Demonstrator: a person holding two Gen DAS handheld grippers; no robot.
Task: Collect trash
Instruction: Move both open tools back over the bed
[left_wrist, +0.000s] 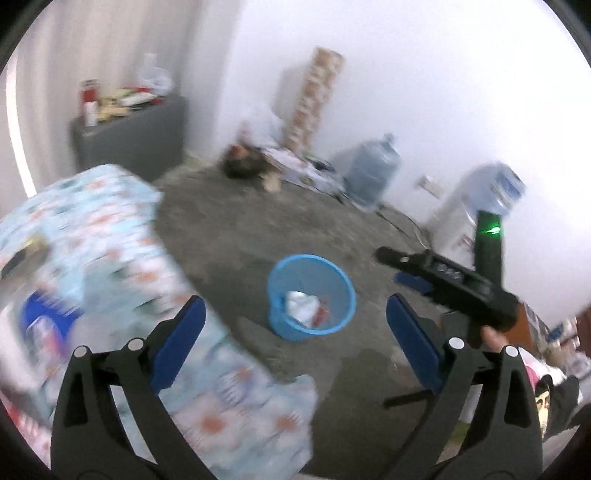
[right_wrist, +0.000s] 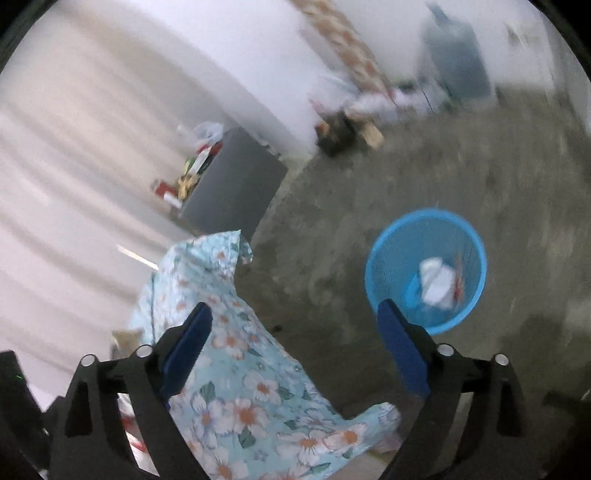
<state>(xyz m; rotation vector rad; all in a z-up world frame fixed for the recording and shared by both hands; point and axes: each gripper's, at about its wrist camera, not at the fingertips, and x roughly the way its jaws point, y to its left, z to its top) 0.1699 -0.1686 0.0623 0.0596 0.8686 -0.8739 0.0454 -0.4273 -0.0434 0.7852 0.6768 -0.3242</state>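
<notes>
Both grippers gape empty above the blue bin.

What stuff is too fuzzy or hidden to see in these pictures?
- Trash in the blue basket: white crumpled thing with red bits, too blurred in both views to name.
- Things on the flowered tablecloth, left view: blurred.
- Things on the grey cabinet: small, blurred.
- Person: only a hand, cut off.
</notes>
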